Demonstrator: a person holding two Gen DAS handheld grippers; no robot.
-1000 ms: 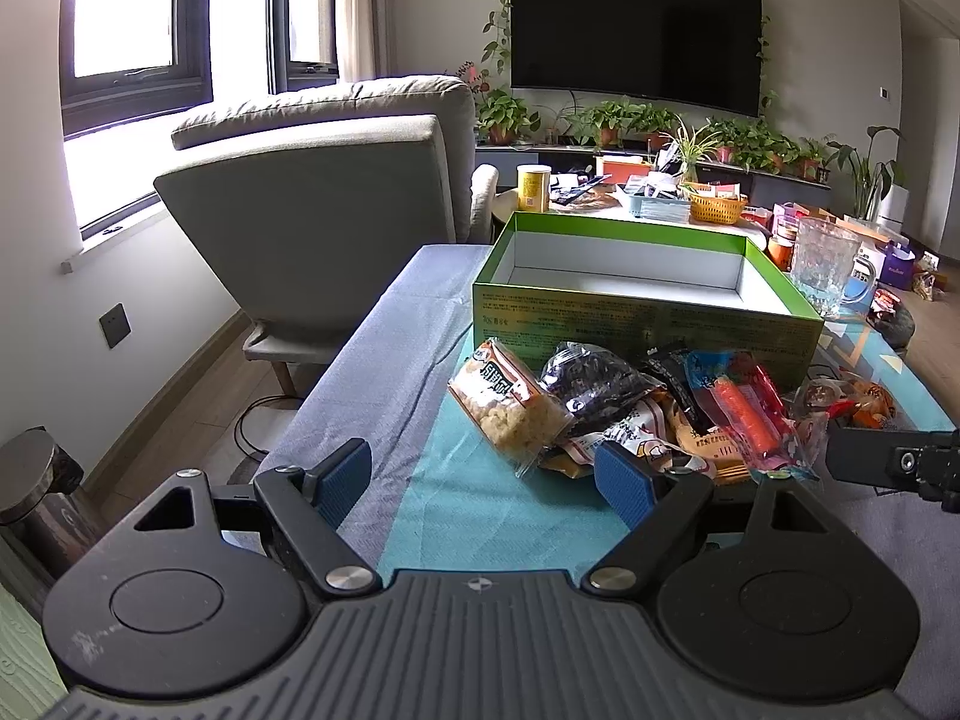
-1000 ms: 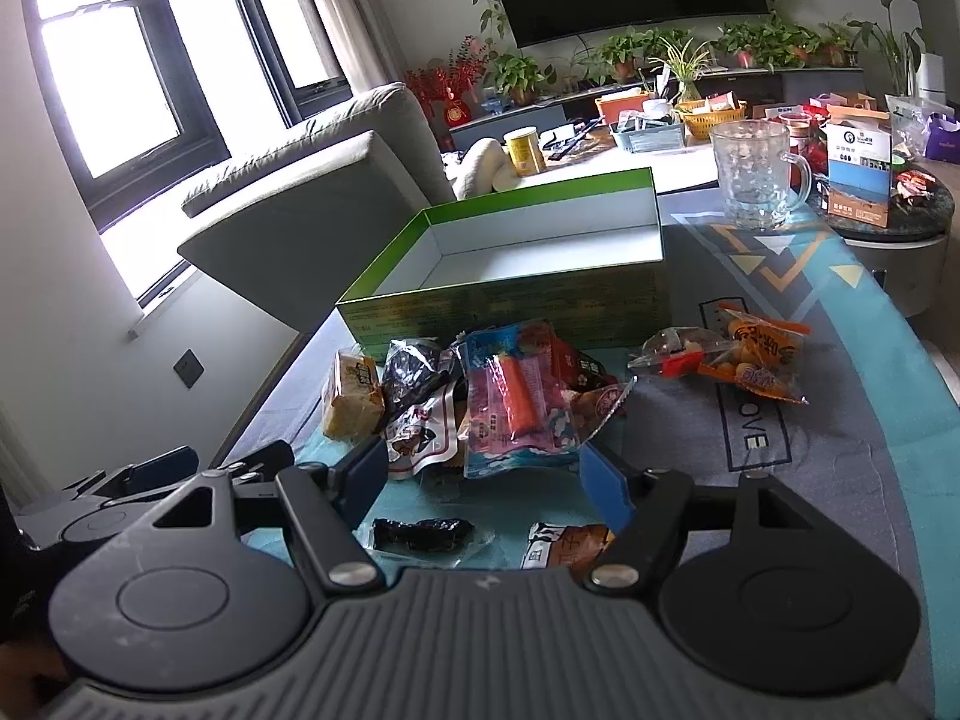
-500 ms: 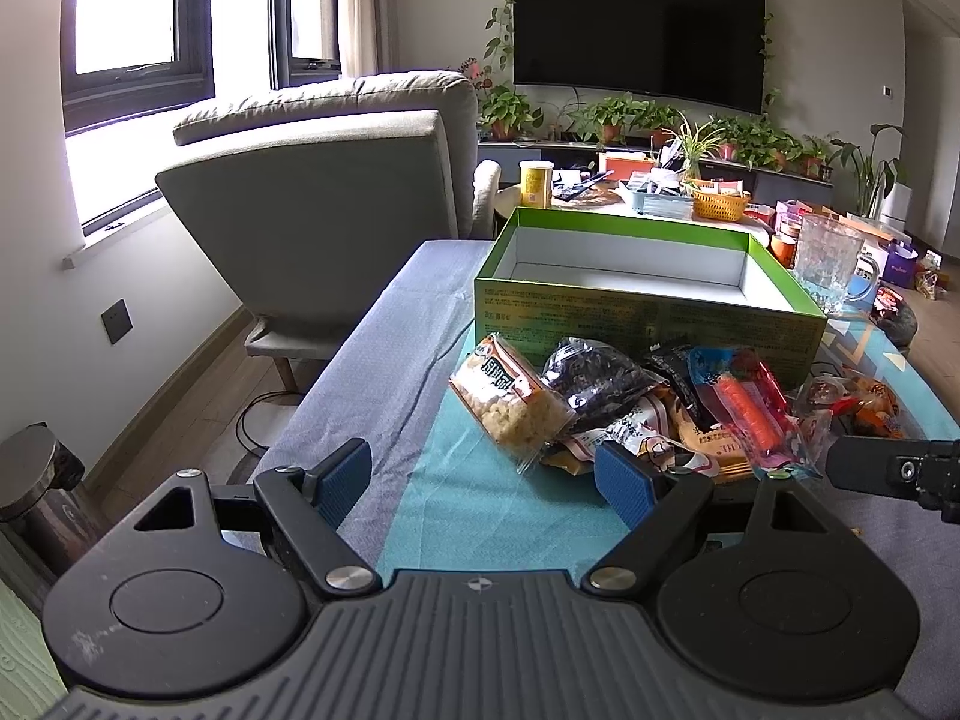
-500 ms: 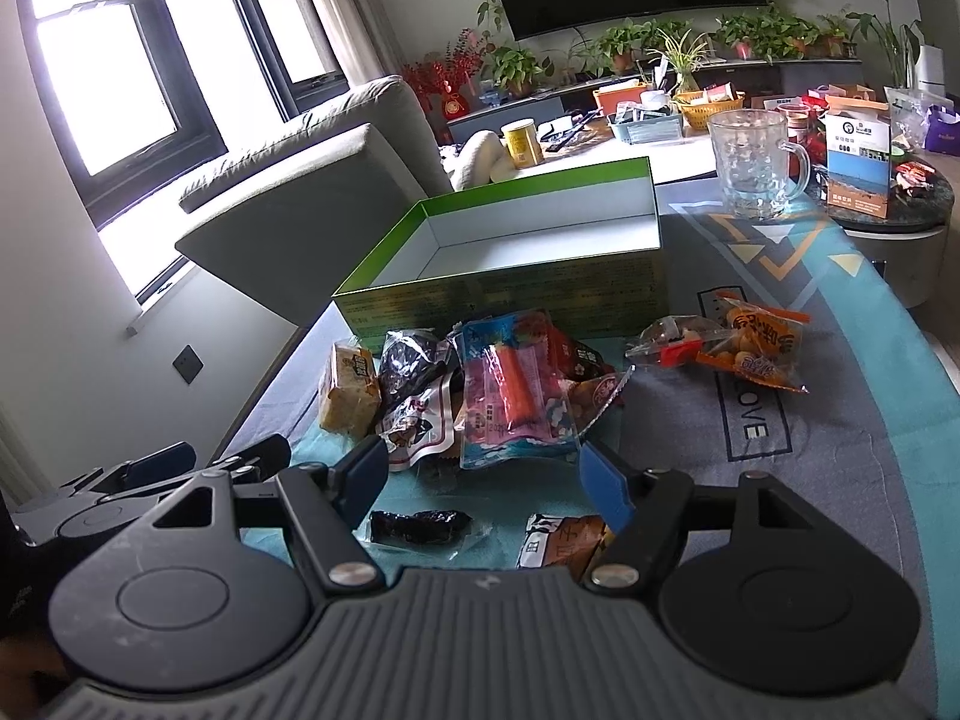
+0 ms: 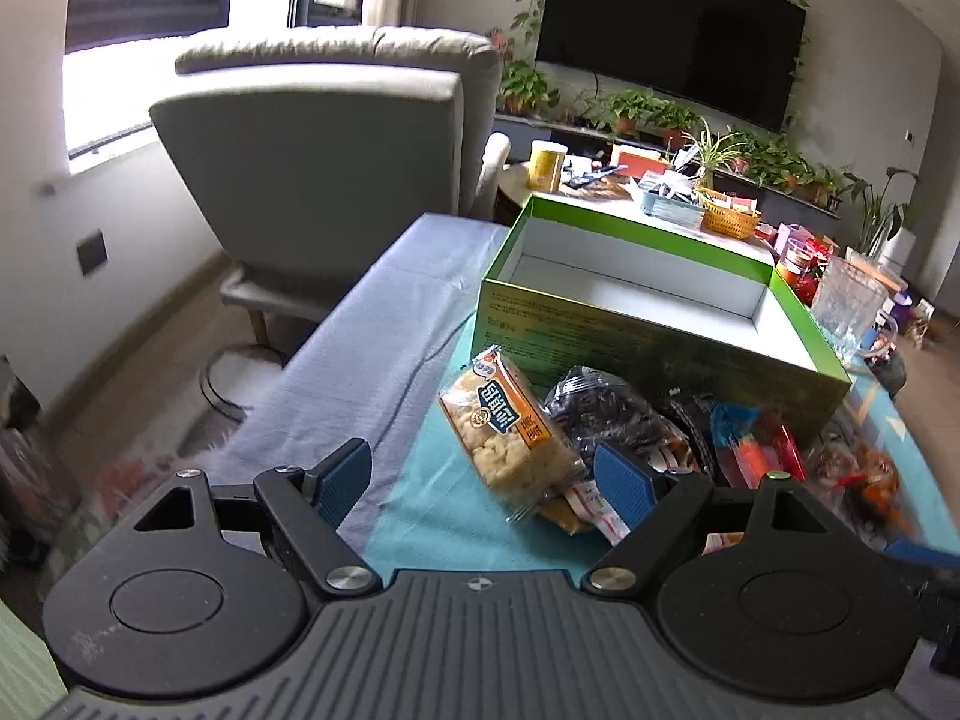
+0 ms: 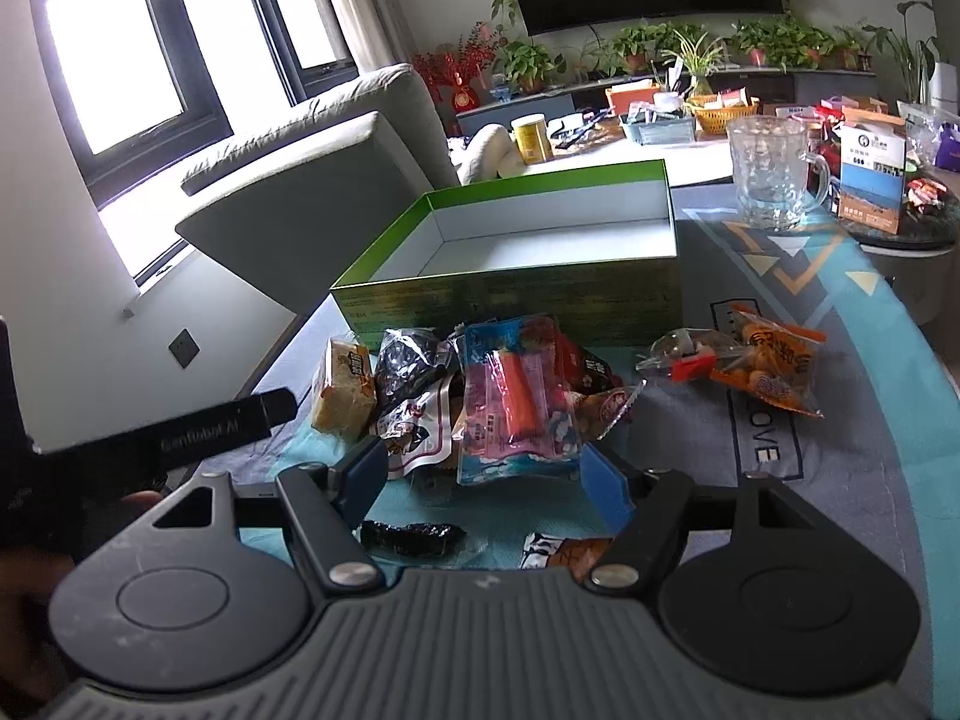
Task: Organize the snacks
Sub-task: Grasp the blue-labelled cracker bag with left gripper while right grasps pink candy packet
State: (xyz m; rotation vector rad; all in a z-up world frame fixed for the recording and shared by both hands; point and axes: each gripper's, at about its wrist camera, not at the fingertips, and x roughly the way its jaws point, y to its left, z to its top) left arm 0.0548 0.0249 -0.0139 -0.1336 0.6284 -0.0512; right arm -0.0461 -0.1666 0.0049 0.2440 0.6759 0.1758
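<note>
An open green box (image 5: 654,336) (image 6: 516,294) with a white empty inside stands on the table. In front of it lies a heap of snack packets: a yellow cracker pack (image 5: 504,432) (image 6: 345,387), a dark packet (image 5: 606,414) (image 6: 411,360), a pink-and-blue sausage pack (image 6: 519,408) (image 5: 756,444). An orange packet (image 6: 762,369) lies to the right. My left gripper (image 5: 486,480) is open, just short of the cracker pack. My right gripper (image 6: 486,477) is open, just short of the sausage pack; a dark snack (image 6: 414,537) and another packet (image 6: 564,552) lie under it.
A grey armchair (image 5: 336,150) stands left of the table. A glass mug (image 6: 771,180) stands right of the box, with small boxes (image 6: 870,180) on a side table. The left gripper's body (image 6: 168,432) reaches into the right wrist view from the left.
Both grippers have moved forward, closer to the snack heap and the box. Both stay open and empty. The snacks have not moved.
</note>
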